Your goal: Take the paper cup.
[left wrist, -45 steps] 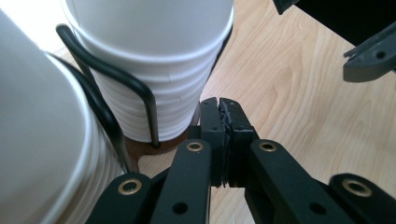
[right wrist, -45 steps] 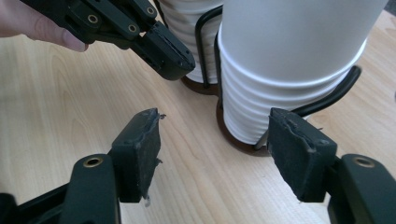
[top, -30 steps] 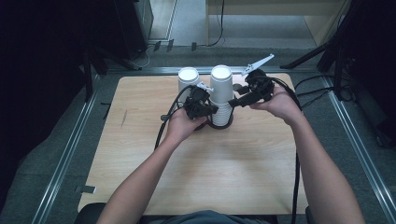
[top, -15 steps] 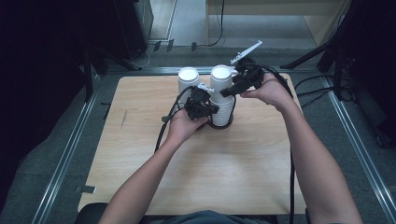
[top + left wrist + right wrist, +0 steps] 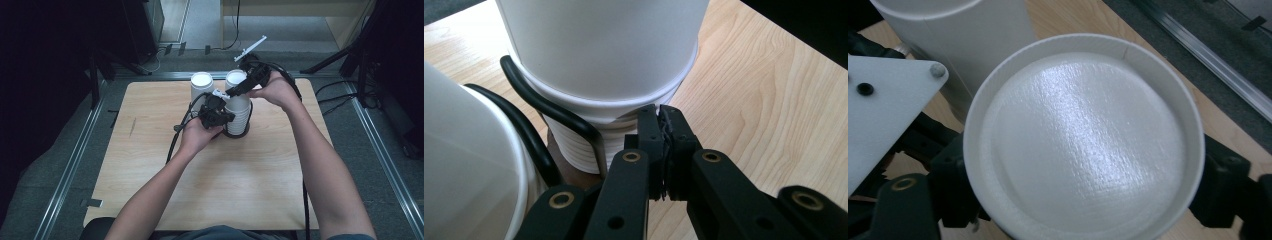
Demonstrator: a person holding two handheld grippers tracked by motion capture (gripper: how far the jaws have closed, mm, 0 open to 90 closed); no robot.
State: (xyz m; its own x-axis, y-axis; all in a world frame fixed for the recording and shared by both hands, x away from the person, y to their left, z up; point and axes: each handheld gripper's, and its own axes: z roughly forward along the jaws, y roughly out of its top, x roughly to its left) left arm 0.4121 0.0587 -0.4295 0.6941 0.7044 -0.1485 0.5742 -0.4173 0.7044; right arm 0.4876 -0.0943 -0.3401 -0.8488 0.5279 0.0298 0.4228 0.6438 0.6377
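At the far middle of the counter (image 5: 150, 165) I see the stack of white cups (image 5: 238, 102) upside down in a black holder (image 5: 235, 134). My right tongs (image 5: 235, 91) straddle its top cup, jaws wide, just opened, seemingly not pressing. My left tongs (image 5: 661, 131) are pinched together against a lower rim. A second cup stack (image 5: 201, 86) stands just left.
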